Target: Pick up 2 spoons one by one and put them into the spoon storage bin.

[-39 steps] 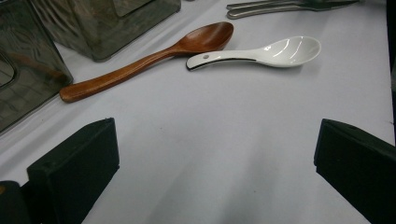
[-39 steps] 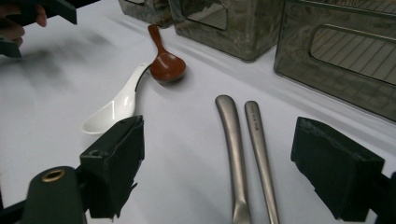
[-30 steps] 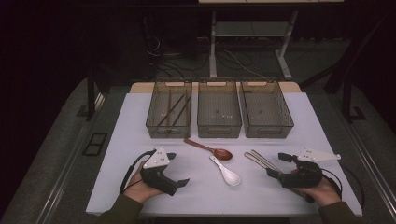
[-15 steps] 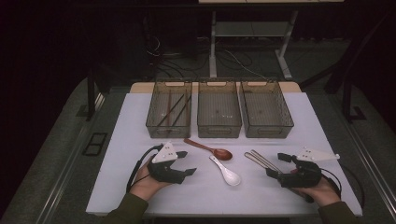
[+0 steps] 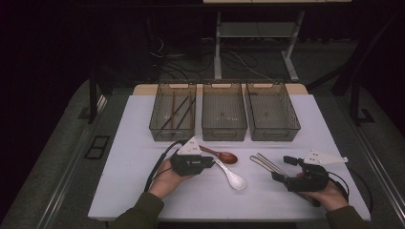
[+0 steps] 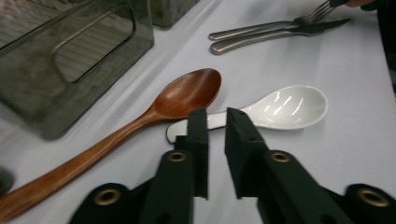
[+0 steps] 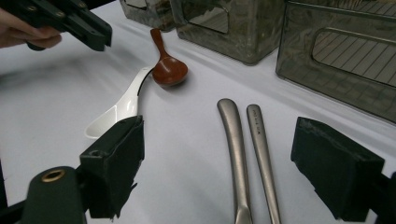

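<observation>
Left gripper [image 6: 215, 119] has just been closing its jaws; they stand nearly together above the white spoon [image 6: 285, 106]'s handle, seemingly not pinching it yet. That spoon lies on the table beside the wooden spoon [image 6: 187, 95]. Right gripper [image 7: 217, 161] waits wide open, empty. Next: lower and clamp.

tongs [image 6: 217, 126]: black, brass-ringed screws | plate: pale grey triangle | cable: black | sleeves: olive-green
</observation>
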{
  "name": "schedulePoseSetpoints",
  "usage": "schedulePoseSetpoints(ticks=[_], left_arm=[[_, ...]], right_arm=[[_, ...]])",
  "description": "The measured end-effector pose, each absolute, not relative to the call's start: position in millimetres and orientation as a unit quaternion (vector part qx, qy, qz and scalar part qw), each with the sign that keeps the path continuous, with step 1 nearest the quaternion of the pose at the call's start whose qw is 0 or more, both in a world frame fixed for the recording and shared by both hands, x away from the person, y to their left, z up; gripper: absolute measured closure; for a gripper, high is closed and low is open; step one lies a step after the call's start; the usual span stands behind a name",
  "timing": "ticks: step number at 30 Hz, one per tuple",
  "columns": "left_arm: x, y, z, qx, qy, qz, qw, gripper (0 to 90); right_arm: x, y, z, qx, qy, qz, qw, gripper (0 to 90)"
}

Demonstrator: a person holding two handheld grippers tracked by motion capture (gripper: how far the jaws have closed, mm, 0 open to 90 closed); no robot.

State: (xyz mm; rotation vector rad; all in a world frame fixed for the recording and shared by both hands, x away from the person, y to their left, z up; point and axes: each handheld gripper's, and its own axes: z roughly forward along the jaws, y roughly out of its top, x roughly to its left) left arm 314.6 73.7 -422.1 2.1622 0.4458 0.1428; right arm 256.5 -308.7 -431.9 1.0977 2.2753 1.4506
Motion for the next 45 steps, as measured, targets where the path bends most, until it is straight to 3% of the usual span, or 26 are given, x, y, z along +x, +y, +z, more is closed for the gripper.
schedulePoseSetpoints(ticks=[2,26,45], left_arm=[[317,66,-424,0.877,0.177,0.055,0.444,89.1],[319,-3,-444,0.906,0.124,0.069,0.400,89.2],[322,8,-444,0.911,0.138,0.069,0.382,89.2]], right_arm=[[256,-309,-432,0.375,0.777,0.493,0.115,17.4],[255,-310,-430,0.379,0.769,0.500,0.118,17.4],[255,-310,-430,0.379,0.769,0.501,0.117,17.5]])
